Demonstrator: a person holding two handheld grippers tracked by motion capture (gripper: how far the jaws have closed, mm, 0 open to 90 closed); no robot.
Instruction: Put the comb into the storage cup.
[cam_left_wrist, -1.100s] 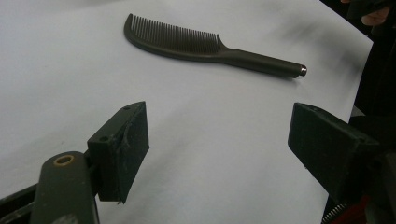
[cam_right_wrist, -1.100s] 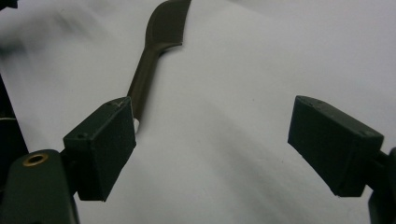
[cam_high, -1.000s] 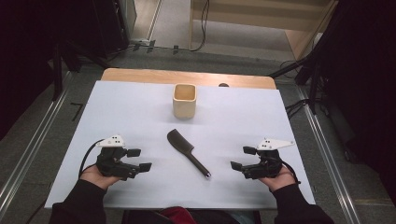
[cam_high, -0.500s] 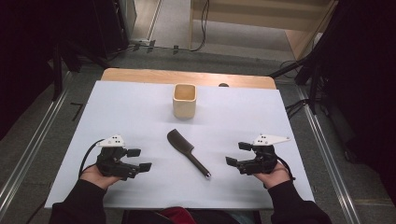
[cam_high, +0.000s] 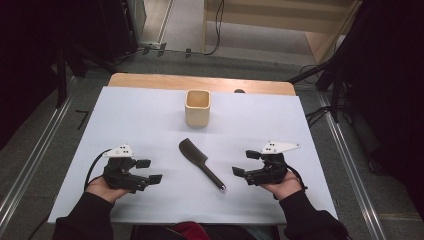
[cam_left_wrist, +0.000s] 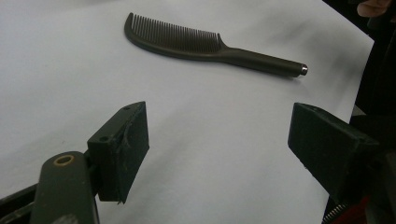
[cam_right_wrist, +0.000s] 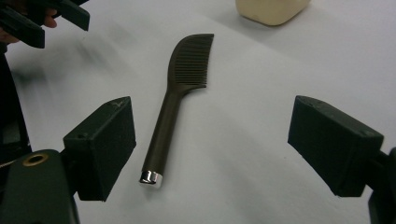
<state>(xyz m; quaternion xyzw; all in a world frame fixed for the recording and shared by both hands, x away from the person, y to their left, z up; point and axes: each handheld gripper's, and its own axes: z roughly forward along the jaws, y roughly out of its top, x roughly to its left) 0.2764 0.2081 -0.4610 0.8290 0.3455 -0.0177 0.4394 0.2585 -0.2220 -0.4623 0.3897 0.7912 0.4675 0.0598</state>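
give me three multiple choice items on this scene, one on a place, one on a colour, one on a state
1. Where does the comb lie?
A. in the cup
B. flat on the table between the two grippers
C. in the left gripper

2. What colour is the cup?
A. cream
B. red
C. blue

3. How do the right gripper jaws stand?
A. shut on the comb
C. shut on nothing
B. open

Answers: 1 B, it rests on the white table, untouched. 2 A, its walls are pale cream. 3 B, they stand wide apart, as do the left gripper's.
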